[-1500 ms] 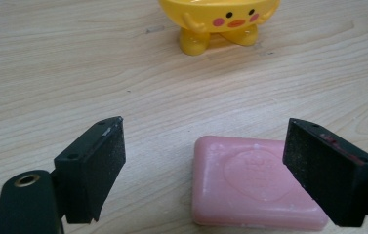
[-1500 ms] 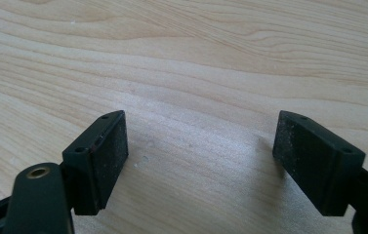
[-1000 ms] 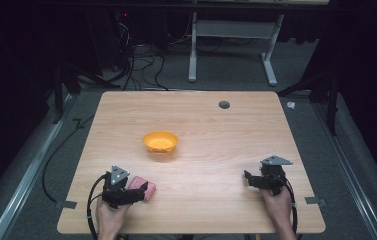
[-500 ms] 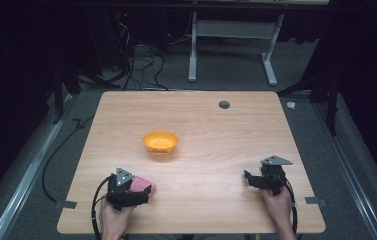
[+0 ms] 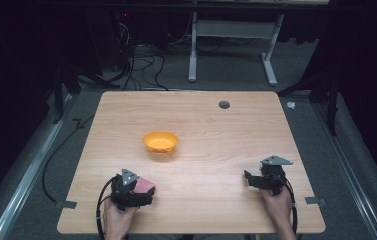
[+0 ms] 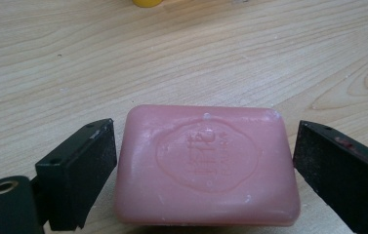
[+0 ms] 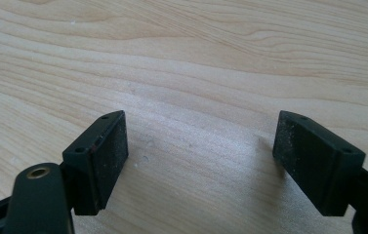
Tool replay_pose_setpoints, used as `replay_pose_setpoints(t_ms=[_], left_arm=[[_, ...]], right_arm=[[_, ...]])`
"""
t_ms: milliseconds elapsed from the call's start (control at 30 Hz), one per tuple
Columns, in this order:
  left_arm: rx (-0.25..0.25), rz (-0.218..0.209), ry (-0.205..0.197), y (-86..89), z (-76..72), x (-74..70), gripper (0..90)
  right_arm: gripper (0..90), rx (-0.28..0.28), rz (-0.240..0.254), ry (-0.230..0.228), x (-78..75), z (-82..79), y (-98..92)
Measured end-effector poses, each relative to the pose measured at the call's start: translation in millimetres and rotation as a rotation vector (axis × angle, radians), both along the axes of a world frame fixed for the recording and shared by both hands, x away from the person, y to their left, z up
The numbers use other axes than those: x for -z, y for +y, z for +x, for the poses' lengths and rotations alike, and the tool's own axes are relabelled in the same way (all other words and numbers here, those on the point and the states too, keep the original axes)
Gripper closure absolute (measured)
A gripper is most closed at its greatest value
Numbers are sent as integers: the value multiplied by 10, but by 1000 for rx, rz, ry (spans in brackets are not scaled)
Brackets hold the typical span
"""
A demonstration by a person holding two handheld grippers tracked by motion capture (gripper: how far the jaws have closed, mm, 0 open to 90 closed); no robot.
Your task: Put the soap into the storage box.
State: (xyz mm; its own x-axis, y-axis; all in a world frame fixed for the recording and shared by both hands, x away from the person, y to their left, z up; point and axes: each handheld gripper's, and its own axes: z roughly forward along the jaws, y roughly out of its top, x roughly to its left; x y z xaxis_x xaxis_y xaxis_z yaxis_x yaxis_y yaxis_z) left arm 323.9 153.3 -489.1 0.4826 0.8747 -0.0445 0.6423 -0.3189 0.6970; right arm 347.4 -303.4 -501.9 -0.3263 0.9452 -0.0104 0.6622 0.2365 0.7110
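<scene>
The wooden surface [image 5: 216, 130] is seen from the high view with both forearms brought in from its near edge, so it's pretty much a resting pose on each side. The left hand [image 5: 117, 220] is laid low at the near left corner, wrapped round the left tongs [image 5: 148, 192], which are pointed to the right along the surface. The right hand [image 5: 277, 200] is parked near the right corner, and the right tongs [image 5: 247, 179] are aimed leftward, towards the middle. An orange bowl [image 5: 160, 142] is set near the centre, well apart from both hands. The pink soap bar [image 6: 206, 165] is found lying flat on the wood right at the left tongs, between the two jaws; in the left gripper view a thin gap is left on each side, so the jaws are spread around it and it isn't being pinched, as far as can be told. In the right gripper view the right tongs [image 7: 198, 158] are held wide apart too, with bare wood grain seen between them.
</scene>
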Motion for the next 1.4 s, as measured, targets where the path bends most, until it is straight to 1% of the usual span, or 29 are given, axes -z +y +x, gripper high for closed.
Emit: replay_pose_setpoints(t_ms=[100, 367, 433, 667, 833, 1067, 1233, 1300, 1400], left_arm=[[6, 13, 17, -27, 14, 34, 95], [0, 31, 32, -51, 31, 74, 100], [0, 43, 39, -55, 33, 86, 107], [-1, 47, 41, -50, 29, 98, 130], [3, 58, 41, -55, 30, 94, 133], [10, 64, 54, -58, 35, 83, 135], [3, 64, 56, -64, 33, 80, 135], [-2, 74, 50, -74, 28, 76, 136], [0, 77, 50, -77, 27, 69, 136]], right_arm=[[213, 0, 0, 0, 0, 0, 0], [213, 0, 0, 0, 0, 0, 0], [213, 0, 0, 0, 0, -1, 0], [212, 1, 0, 0, 0, -1, 0], [212, -1, -1, -1, 1, 0, -1], [212, -1, -1, -1, 1, 0, -1], [212, -1, -1, -1, 0, 0, -1], [213, -1, -1, -1, 0, 0, -1], [213, -1, -1, -1, 0, 0, -2]])
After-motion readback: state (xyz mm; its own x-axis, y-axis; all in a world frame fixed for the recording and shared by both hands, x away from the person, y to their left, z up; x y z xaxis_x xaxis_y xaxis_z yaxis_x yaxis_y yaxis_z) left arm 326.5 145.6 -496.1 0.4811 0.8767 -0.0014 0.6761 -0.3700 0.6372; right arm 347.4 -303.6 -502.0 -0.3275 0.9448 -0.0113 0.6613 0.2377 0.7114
